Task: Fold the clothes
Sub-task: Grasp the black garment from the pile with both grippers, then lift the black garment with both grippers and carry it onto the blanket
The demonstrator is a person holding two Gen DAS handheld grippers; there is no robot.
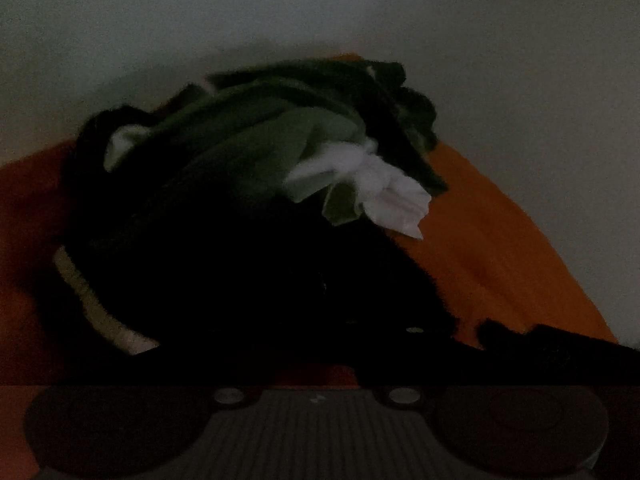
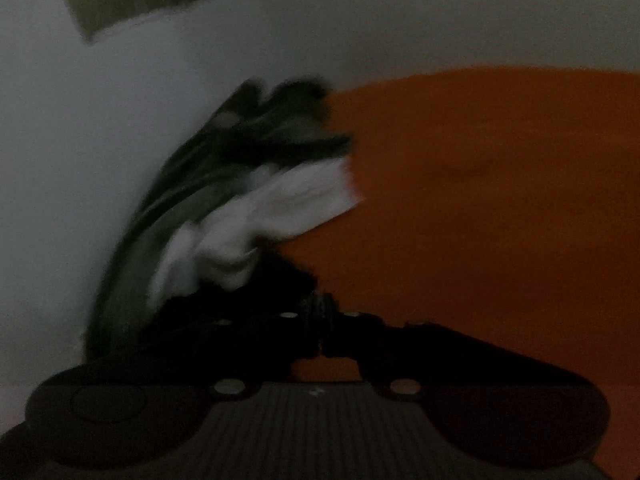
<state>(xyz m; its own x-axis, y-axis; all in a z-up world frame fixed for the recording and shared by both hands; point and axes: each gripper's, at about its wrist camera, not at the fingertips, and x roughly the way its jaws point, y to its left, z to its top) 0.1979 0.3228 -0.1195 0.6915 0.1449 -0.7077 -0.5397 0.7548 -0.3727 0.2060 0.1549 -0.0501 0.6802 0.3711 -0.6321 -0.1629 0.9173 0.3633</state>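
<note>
Orange cloth covers the surface in the left wrist view, with a pile of clothes heaped on it against a pale wall: green, black and a white piece. The left gripper sits low at the pile's near edge, too dark to tell how its jaws stand. In the right wrist view, blurred, the right gripper points level, its fingers closed together on black fabric at the pile's near right edge.
</note>
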